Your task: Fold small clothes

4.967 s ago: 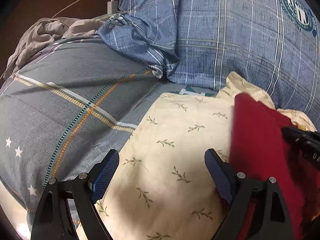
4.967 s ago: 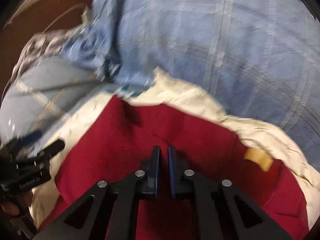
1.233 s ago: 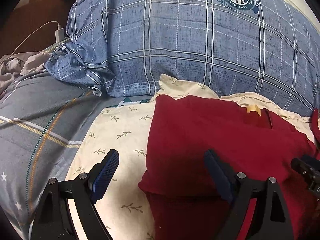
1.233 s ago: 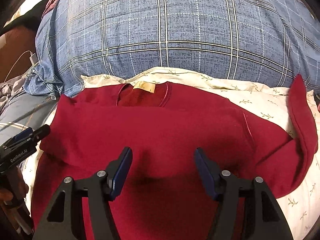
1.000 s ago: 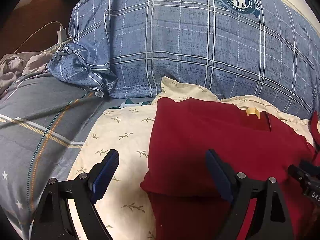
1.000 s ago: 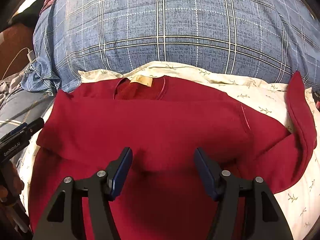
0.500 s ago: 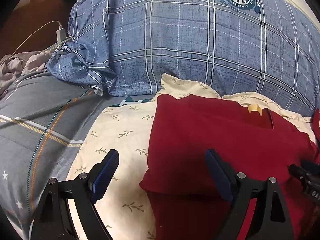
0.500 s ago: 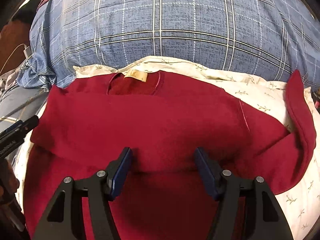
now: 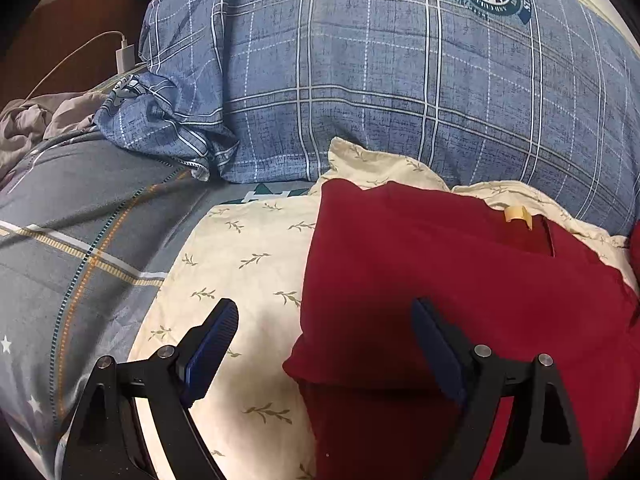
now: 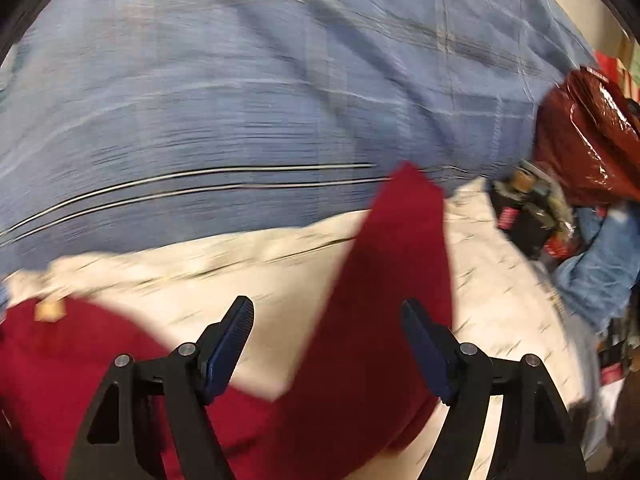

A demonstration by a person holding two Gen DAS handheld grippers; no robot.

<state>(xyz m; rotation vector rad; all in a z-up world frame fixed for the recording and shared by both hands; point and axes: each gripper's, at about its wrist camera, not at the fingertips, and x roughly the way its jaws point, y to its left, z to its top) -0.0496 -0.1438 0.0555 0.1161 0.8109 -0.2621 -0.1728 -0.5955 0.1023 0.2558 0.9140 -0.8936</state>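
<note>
Right gripper [image 10: 327,346]: jaws wide and opening further, nothing pinched. The view is motion-blurred. The loose sleeve [image 10: 400,280] of the dark red knit sweater [image 9: 460,280] runs up between the jaws from 6 o'clock toward 12, but the blue ribbed pads [image 10: 230,344] stand clear of it on both sides. Likely lining up to take that sleeve and fold it in across the body.

Left gripper [image 9: 324,350]: jaws spread wide, holding nothing. It hangs over the sweater's near-left edge; the left pad sits above the cream leaf-print cloth [image 9: 248,264], the right pad above red fabric. It looks parked there, ready to pin or catch the edge while the other side gets worked.

The sweater lies on the cream cloth, which serves as the folding surface. Collar and tan neck label [image 9: 517,216] are at 1 o'clock in the left wrist view. The left side is already doubled over, with a clean fold line.

Beyond, at 12 o'clock, a large blue plaid pillow [image 9: 380,80] backs the work area. Grey striped bedding [image 9: 80,240] is at 9 o'clock, a white charger plug [image 9: 125,56] at 10. A glossy red plastic bag [image 10: 588,140] is at 2 o'clock in the right wrist view.
</note>
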